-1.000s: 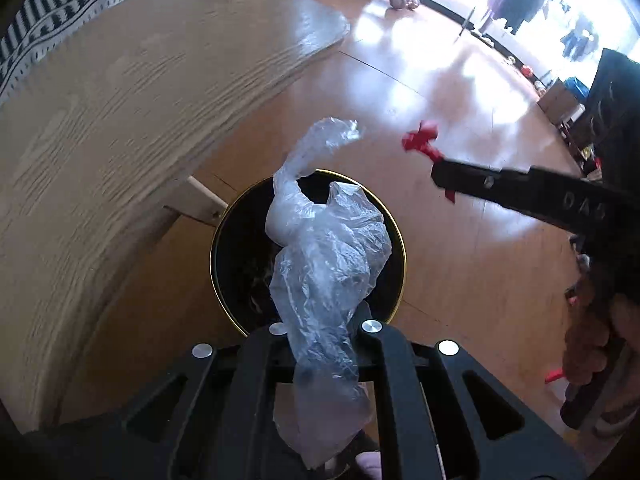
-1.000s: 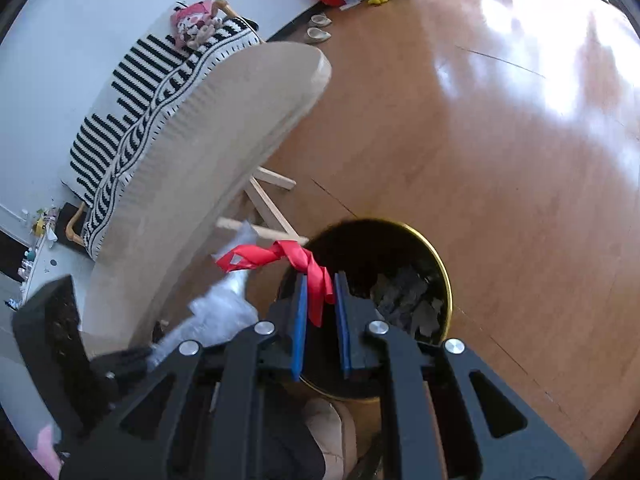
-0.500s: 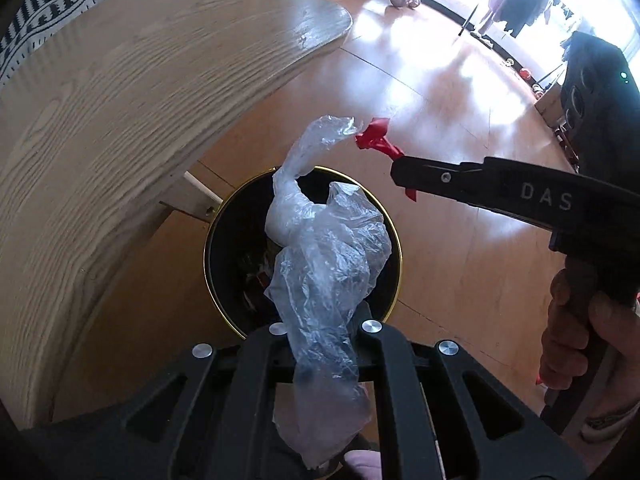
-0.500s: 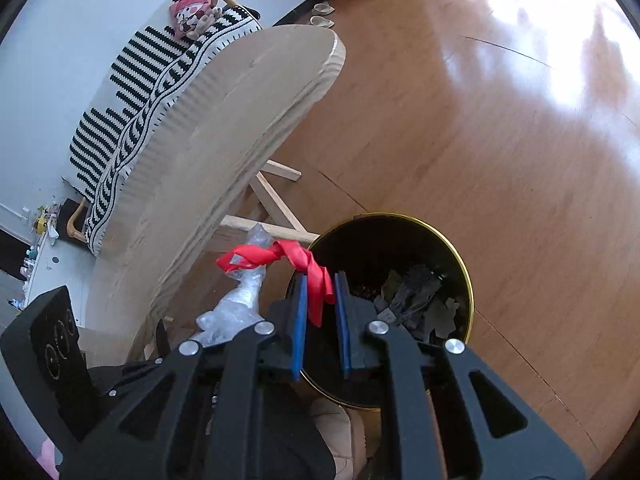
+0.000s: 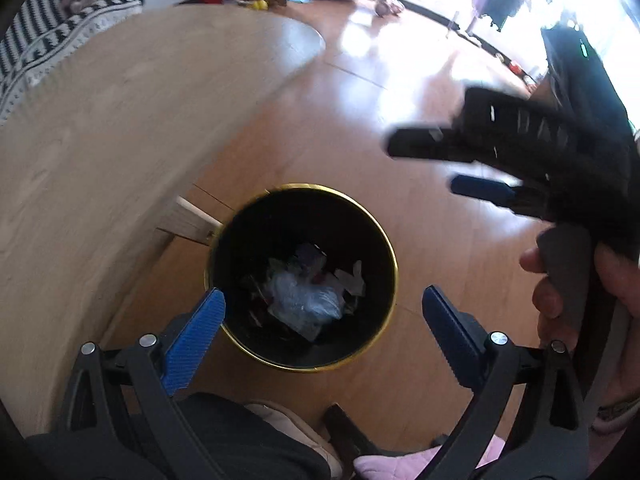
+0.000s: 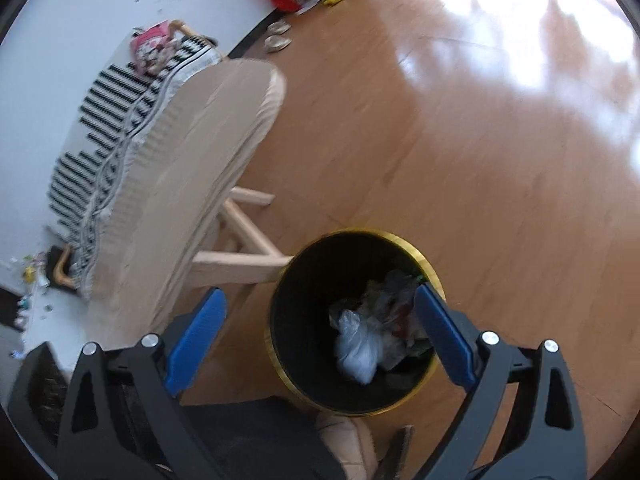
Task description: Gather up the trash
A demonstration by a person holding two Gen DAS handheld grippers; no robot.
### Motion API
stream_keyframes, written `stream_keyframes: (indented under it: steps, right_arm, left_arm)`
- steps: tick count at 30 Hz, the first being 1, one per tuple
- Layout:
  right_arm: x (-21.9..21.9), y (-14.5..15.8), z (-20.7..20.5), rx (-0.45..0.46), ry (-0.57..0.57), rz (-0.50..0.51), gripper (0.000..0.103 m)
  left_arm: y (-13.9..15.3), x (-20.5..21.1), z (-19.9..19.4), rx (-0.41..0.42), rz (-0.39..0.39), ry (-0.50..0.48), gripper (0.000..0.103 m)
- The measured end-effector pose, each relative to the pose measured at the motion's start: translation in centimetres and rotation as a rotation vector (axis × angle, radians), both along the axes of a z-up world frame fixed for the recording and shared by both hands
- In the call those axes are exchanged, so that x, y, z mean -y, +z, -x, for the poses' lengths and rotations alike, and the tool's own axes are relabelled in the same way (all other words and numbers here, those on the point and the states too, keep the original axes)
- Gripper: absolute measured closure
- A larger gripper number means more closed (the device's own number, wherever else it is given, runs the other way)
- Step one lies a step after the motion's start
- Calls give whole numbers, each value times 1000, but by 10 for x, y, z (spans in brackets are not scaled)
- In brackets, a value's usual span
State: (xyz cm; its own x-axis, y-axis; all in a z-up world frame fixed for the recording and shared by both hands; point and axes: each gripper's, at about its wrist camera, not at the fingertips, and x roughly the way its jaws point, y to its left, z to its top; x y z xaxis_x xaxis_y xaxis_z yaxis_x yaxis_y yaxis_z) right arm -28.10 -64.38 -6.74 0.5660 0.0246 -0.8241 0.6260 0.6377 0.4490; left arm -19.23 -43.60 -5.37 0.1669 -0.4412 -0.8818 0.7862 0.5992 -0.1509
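Wooden floor carries the black gold-rimmed bin [image 5: 392, 256] just off the desk [image 5: 100, 140] edge; the plastic bag [image 5: 304, 304] lies inside, straight below my left claw [image 5: 320, 320] and right claw [image 6: 316, 328], both released, empty.

Left gripper [image 5: 320, 312] fingers [image 5: 192, 340] spread above bin [image 5: 248, 344]; plastic bag [image 5: 304, 304] inside.

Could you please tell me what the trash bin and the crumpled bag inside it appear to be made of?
Trash bin: probably metal, with a black interior and a shiny gold rim that catches the light, though painted plastic is possible.
Crumpled bag: thin clear plastic film, translucent, wrinkled and glossy, seen in both views.
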Motion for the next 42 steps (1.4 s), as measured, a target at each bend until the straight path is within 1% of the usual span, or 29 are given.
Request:
stream_keyframes:
  steps: [1, 2, 3, 5, 6, 8, 9, 11, 12, 13, 14, 16, 18, 20, 21, 24, 25, 26, 27, 28, 29, 30, 32, 34, 36, 39, 42]
  right_arm:
    - [-3, 6, -1, -40, -18, 84, 10]
    - [-9, 15, -4, -85, -24, 197, 7]
    - [-22, 30, -12, -122, -9, 352, 7]
    - [-39, 50, -24, -115, 12, 486, 7]
    - [-51, 65, -36, -87, 26, 537, 7]
    - [-72, 89, -59, -30, 55, 579, 7]
    - [-87, 103, -76, 4, 77, 606, 7]
    - [-117, 126, -107, 59, 118, 659, 7]
    - [-144, 140, -132, 88, 158, 684, 7]
    - [-158, 147, -145, 108, 191, 685, 7]
    - [-178, 155, -161, 136, 241, 678, 7]
    - [-224, 169, -198, 204, 354, 649, 7]
    - [-272, 169, -235, 250, 480, 597, 7]
    - [-302, 159, -261, 233, 544, 564, 7]
    - [-321, 147, -276, 206, 582, 556, 7]
    - [-360, 113, -307, 152, 645, 580, 7]
    - [-367, 102, -313, 143, 667, 576, 7]
    - [-372, 89, -314, 131, 687, 572, 7]
    - [-376, 76, -319, 79, 690, 567, 7]
    - [-379, 69, -325, 39, 690, 550, 7]
    - [-385, 70, -326, 45, 690, 544, 7]
    - [-387, 74, -330, 73, 675, 557, 7]
    - [-388, 77, -331, 96, 648, 576, 7]
    - [-385, 77, -335, 101, 646, 546, 7]
    - [-379, 79, -333, 118, 648, 490, 7]
    - [-375, 87, -326, 166, 645, 420, 7]
    - [-373, 93, -313, 161, 642, 438, 7]
  left_arm:
    - [11, -6, -5, 33, 17, 31, 7]
    - [25, -15, -12, 79, 41, 80, 7]
    - [41, -26, -20, 121, 61, 132, 7]
    - [79, -58, -44, 193, 109, 240, 7]
    - [94, -74, -56, 221, 117, 294, 6]
    - [122, -119, -85, 276, 112, 437, 6]
    - [130, -140, -96, 297, 104, 505, 6]
    - [141, -194, -119, 348, 70, 676, 6]
    - [141, -212, -124, 363, 63, 724, 6]
    - [141, -236, -132, 378, 45, 789, 6]
    - [139, -255, -138, 377, 33, 829, 6]
    - [133, -292, -148, 366, 16, 886, 6]
    - [123, -323, -152, 362, -8, 928, 6]
    - [115, -347, -152, 361, -22, 962, 6]
    - [110, -359, -150, 362, -13, 981, 6]
    - [97, -391, -151, 329, 17, 1037, 6]
    - [88, -400, -154, 315, -7, 1062, 6]
    - [85, -406, -157, 321, -42, 1088, 6]
    - [80, -409, -158, 330, -69, 1107, 6]
    - [77, -414, -160, 340, -69, 1108, 6]
    - [74, -416, -162, 339, -56, 1097, 6]
    - [72, -417, -165, 330, -51, 1087, 6]
    - [68, -416, -169, 310, -51, 1064, 6]
    - [68, -417, -169, 314, -51, 1043, 6]
    - [68, -420, -168, 318, -53, 1037, 6]
    - [68, -418, -165, 303, -49, 1018, 6]
    - [73, -414, -161, 338, -53, 1003, 6]
